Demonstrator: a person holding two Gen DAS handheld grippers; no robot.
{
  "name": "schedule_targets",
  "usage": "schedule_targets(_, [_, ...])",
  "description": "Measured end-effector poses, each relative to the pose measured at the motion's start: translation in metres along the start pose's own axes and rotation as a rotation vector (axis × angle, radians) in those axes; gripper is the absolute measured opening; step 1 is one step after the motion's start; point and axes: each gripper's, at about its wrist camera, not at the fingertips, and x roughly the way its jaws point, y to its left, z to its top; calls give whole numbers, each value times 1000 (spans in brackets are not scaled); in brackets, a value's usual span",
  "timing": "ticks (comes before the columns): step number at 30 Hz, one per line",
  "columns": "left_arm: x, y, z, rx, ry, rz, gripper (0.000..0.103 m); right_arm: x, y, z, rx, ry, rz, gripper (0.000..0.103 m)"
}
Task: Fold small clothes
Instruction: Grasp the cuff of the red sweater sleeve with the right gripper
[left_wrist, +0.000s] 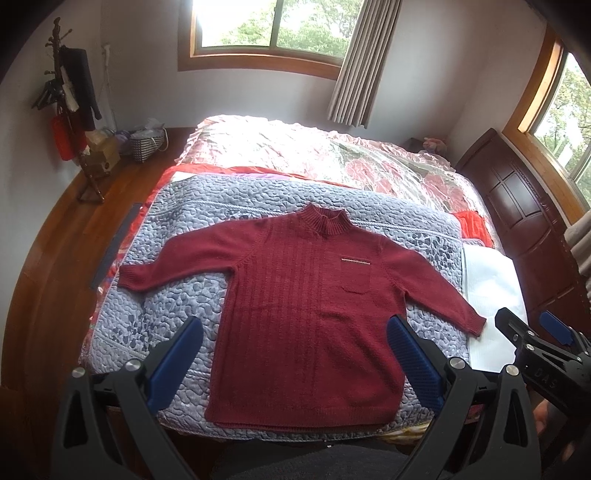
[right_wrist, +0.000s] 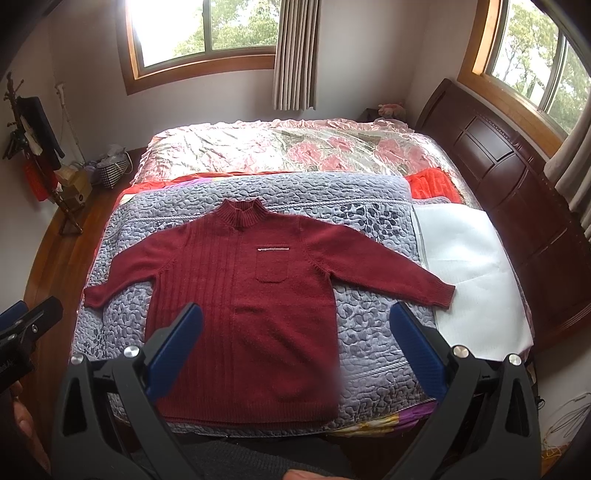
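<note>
The only readable text is the pale, raised letters "DAS" on the black body of the right tool (left_wrist: 532, 332), seen at the right edge of the left wrist view. A pale embroidered strip above the chest pocket of the dark red sweater (right_wrist: 243, 295) may carry lettering, but it is too small to read.
</note>
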Motion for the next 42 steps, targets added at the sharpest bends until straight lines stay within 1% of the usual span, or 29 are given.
schedule_targets(4, [5, -3, 6, 6, -8, 24, 99, 8, -2, 6, 15, -1, 10, 100])
schedule_targets(5, [8, -3, 8, 5, -7, 15, 99, 10, -3, 7, 19, -6, 15, 100])
schedule_targets(7, [20, -1, 12, -19, 16, -40, 99, 14, -6, 9, 27, -46, 41, 100])
schedule_targets(8, [27, 1, 13, -40, 26, -69, 99, 17, -8, 8, 24, -82, 83, 100])
schedule_targets(9, [32, 3, 15, -62, 22, -89, 99, 21, -13, 8, 26, -100, 140, 100])
schedule_targets(10, [37, 4, 17, -80, 11, -95, 99, 30, -19, 8, 44, -91, 182, 100])
schedule_targets(11, [43, 3, 20, -93, 7, -97, 99, 41, -25, 8, 68, -58, 189, 100])
schedule_targets(12, [49, 2, 23, -92, 10, -97, 99, 53, -33, 8, 86, -28, 188, 100])
schedule_targets(13, [55, -3, 26, -75, 9, -80, 99, 64, -41, 7, 95, -12, 179, 99])
schedule_targets(14, [61, -10, 30, -44, 1, -48, 99, 74, -51, 7, 105, -4, 164, 98])
schedule_targets(15, [66, -19, 32, -4, -18, -17, 99, 83, -63, 6, 122, -11, 147, 94])
schedule_targets(16, [71, -29, 35, 42, -39, 10, 99, 94, -76, 4, 142, -7, 123, 77])
schedule_targets(17, [76, -39, 37, 88, -47, 27, 99, 109, -91, 3, 165, 26, 104, 55])
schedule_targets(18, [83, -50, 38, 128, -39, 33, 99, 126, -107, 0, 198, 64, 99, 45])
schedule_targets(19, [90, -59, 39, 156, -30, 26, 99, 143, -128, -6, 260, 107, 108, 36])
schedule_targets(22, [104, -90, 39, 201, -45, 1, 99, 190, -195, -30, 484, 188, 136, 37])
schedule_targets(24, [114, -109, 37, 221, -33, -33, 99, 219, -240, -53, 646, 218, 167, 37])
schedule_targets(25, [120, -119, 37, 234, -16, -48, 99, 232, -263, -66, 739, 224, 188, 41])
schedule_targets(27, [132, -140, 36, 262, 25, -74, 99, 260, -306, -92, 930, 216, 245, 52])
schedule_targets(28, [138, -150, 35, 276, 49, -88, 99, 275, -326, -105, 1021, 206, 278, 65])
schedule_targets(29, [144, -159, 32, 290, 66, -99, 99, 289, -343, -120, 1099, 205, 310, 69])
schedule_targets(31, [155, -177, 28, 319, 89, -111, 99, 319, -374, -145, 1235, 196, 348, 69])
schedule_targets(33, [164, -193, 22, 355, 103, -110, 99, 343, -403, -165, 1363, 136, 343, 74])
schedule_targets(34, [170, -201, 19, 374, 114, -106, 99, 353, -417, -174, 1419, 92, 321, 81])
schedule_targets(36, [182, -213, 14, 401, 144, -104, 99, 375, -440, -182, 1475, 58, 285, 81])
schedule_targets(37, [188, -218, 12, 407, 160, -101, 99, 388, -450, -186, 1497, 47, 274, 77])
schedule_targets(38, [194, -220, 10, 410, 178, -98, 99, 399, -458, -189, 1519, 44, 265, 70])
schedule_targets(40, [204, -227, 7, 411, 206, -96, 99, 418, -468, -190, 1548, 33, 264, 63])
schedule_targets(42, [212, -230, 6, 412, 221, -94, 99, 433, -473, -189, 1573, 32, 263, 63])
